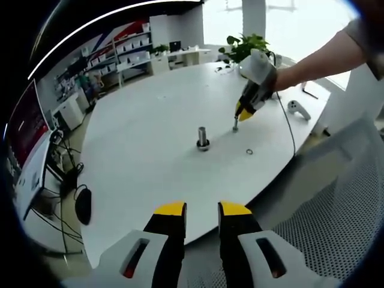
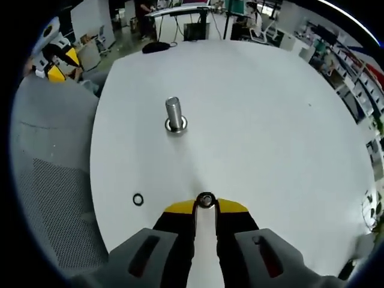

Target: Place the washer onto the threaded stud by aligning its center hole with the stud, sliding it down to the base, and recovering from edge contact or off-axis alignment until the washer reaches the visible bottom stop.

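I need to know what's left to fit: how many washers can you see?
2. One washer is pinched between the right gripper's tips; a second lies loose on the table. The ring at the stud's base may be another.

One threaded stud [image 2: 173,114] stands on the single white worktop [image 2: 270,120], ahead of the right tongs [image 2: 206,207]. Washers number two: one washer [image 2: 206,200] is pinched at the tips of the right tongs, and one loose washer [image 2: 138,199] lies on the worktop just left of them. Tongs number two: right, and left tongs [image 1: 202,210]. One mesh chair [image 2: 48,198] adjoins the worktop.
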`<state>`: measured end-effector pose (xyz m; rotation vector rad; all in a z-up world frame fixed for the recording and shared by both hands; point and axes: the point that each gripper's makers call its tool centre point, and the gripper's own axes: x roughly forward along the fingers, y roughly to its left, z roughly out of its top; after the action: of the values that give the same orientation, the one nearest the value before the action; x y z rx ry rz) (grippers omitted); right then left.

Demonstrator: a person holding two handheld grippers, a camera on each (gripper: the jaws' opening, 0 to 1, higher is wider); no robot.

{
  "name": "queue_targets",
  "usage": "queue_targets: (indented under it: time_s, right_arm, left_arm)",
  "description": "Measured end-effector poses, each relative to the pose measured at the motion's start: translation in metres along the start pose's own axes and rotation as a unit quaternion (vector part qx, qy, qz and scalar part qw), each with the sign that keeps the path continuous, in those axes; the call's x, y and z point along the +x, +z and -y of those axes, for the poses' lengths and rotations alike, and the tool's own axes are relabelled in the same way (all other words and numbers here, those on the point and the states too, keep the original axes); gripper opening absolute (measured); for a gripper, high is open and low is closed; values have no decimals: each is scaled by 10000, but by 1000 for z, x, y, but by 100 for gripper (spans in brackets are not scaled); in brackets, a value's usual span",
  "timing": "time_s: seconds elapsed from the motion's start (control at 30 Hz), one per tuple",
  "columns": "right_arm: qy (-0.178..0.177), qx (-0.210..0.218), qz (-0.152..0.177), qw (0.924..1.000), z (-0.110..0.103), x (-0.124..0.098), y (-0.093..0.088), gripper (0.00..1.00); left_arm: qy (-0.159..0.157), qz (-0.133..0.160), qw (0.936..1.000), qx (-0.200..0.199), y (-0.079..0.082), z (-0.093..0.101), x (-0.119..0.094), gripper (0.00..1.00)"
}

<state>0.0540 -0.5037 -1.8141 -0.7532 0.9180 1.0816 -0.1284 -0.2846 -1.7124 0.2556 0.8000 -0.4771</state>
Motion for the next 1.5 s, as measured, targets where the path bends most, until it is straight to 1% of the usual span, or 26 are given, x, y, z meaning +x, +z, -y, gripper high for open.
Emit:
queue_targets:
  time_s: [0.17, 0.4, 0.73, 0.9, 1.07, 1.13, 1.27, 1.33, 1.37, 1.5]
  right_arm:
    - [-38, -32, -190, 9998, -2, 9, -6, 13]
    - [-43, 98, -252, 9996, -4, 17, -10, 14]
    - [-4, 204, -242, 9995, -5, 19, -14, 15]
    - [-21, 245, -209, 9995, -6, 15, -16, 15]
    - [-40, 266, -198, 9994, -6, 11, -23, 17]
    - [-23, 241, -227, 9994, -10, 9, -26, 18]
    - [43, 353, -112, 9993, -19, 5, -28, 19]
    - [132, 431, -68, 9990, -26, 5, -28, 20]
    - [172, 463, -52, 9988, -34, 4, -28, 21]
    - [304, 426, -30, 9986, -53, 6, -30, 24]
  left_arm:
    - [-6, -35, 10000, 9, -1, 1, 0, 19]
    - [-24, -66, 10000, 15, -3, 1, 1, 19]
    - [-52, -120, 9999, 19, -4, 3, 1, 19]
    - [-78, -134, 9999, 32, -5, 3, 2, 19]
    - [-78, -132, 9999, 35, -4, 3, 2, 19]
    - [-79, -134, 9999, 43, -4, 3, 2, 19]
    - [-68, -116, 9999, 42, -4, 3, 1, 19]
    - [-67, -113, 9999, 44, -4, 2, 2, 19]
    - [-65, -110, 9999, 51, -4, 2, 2, 19]
    - [-63, -87, 9999, 47, -3, 2, 1, 19]
